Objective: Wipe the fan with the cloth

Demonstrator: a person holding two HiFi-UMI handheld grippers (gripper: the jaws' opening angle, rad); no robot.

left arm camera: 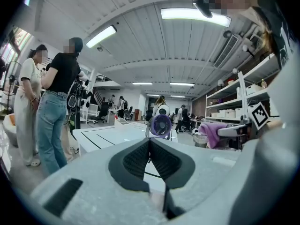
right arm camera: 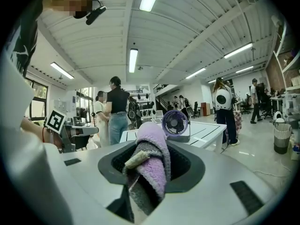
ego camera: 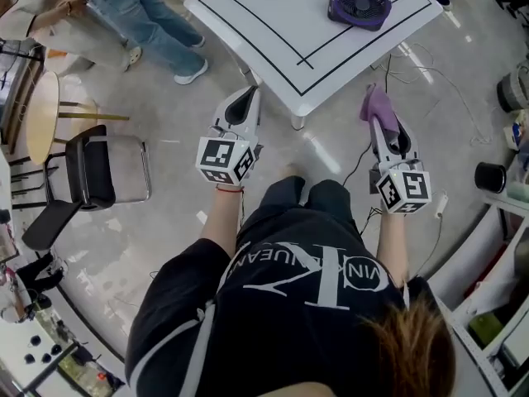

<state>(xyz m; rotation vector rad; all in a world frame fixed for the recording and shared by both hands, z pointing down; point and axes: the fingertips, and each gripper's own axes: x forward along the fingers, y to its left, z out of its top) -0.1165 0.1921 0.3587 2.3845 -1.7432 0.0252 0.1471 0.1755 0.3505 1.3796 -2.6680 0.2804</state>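
Table (ego camera: 273, 64) at 12 o'clock, with the fan (ego camera: 360, 0) on its far right part. Before its near edge are the left gripper (ego camera: 248, 93) at 11 and the right gripper (ego camera: 379, 116) at 1, with the cloth (ego camera: 376, 102) in the right one. Chair (ego camera: 103, 168) at 9.

Right claw (right arm camera: 151, 161) clamped on purple-grey cloth (right arm camera: 157, 172). The cloth is bunched between the pads and sticks up past the tips. Purple fan (right arm camera: 175, 123) sits at 1 o'clock from the cloth top, upright on a white tabletop (right arm camera: 208, 131) with black lines, apart from the cloth. Two people (right arm camera: 115, 114) stand at 9 o'clock of the fan, another person (right arm camera: 225, 109) at 3 o'clock. Bin (right arm camera: 281, 137) at the far 3 o'clock edge. Strip light (right arm camera: 133, 60) at 12 o'clock.
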